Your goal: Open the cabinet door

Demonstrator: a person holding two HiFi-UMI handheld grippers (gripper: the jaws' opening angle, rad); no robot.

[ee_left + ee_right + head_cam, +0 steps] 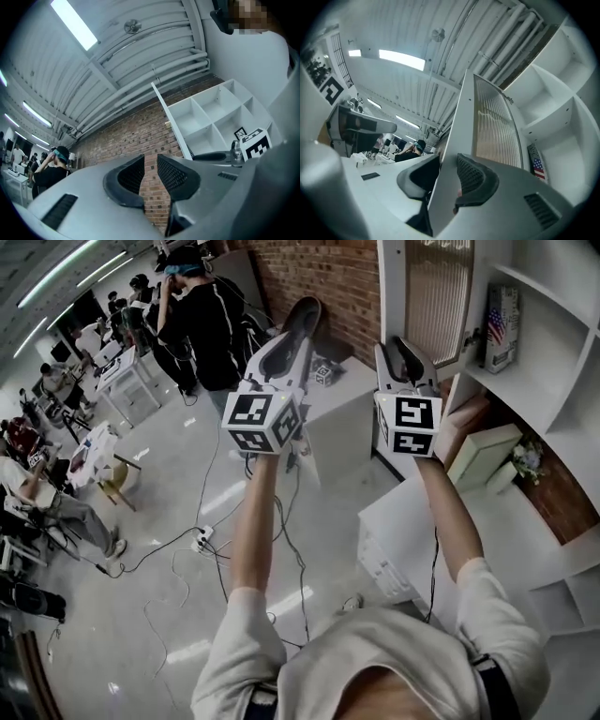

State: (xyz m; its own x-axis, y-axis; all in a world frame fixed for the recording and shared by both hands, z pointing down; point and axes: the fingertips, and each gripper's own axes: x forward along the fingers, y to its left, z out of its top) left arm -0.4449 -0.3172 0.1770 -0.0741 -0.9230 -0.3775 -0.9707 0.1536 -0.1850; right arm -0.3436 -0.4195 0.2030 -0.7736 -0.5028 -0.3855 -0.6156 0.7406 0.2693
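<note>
a lab: work tables (129,382), trailing floor cables (199,542).

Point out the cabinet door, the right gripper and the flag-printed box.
cabinet door (497,131), right gripper view, on its ribbed glass panel.
right gripper (409,354), head view, midway between its fingertips.
flag-printed box (502,329), head view, on its printed front.

Looking steeply down from the head at the floor (169,615), white shelves (548,352) and cabinet door (436,296). Peeking up from the left gripper (150,161) toward the brick wall (136,136). Pressing close to the door's edge from the right gripper (447,161). Sharing the shelves everywhere.
</note>
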